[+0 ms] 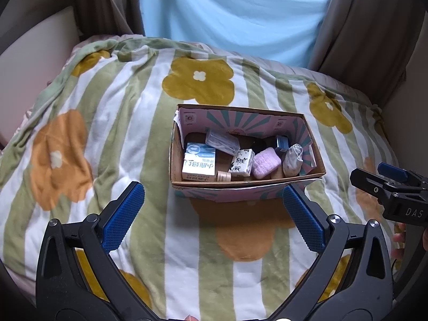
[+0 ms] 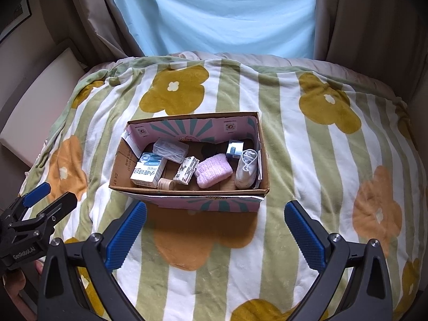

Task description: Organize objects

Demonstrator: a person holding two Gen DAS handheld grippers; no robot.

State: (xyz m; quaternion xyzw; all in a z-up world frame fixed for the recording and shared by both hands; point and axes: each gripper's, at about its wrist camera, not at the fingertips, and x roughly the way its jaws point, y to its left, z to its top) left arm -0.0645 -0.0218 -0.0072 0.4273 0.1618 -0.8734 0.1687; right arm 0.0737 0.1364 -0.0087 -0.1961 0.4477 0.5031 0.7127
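cardboard box (image 1: 246,184) sits open-topped in the middle of a striped flower blanket (image 1: 107,123) that covers the bed, its pink and teal printed wall on the far side. inside, at the left end, a white and blue carton (image 1: 199,160) lies flat with a small beige jar (image 1: 223,177) touching its near right corner. a clear plastic case (image 1: 222,141) leans behind the carton. toward the middle lies a tissue packet (image 1: 243,162), and just right of it a pink knitted pouch (image 1: 266,162). a grey-white sock (image 1: 292,159) stands at the right end, with a small blue box (image 1: 282,141) behind it.

left gripper (image 1: 214,218) hovers near the box's near side, jaws spread wide and empty. right gripper (image 2: 215,223) hangs likewise near the box, jaws released, nothing between them. a light blue curtain (image 2: 214,13) hangs beyond the far edge of the bed.
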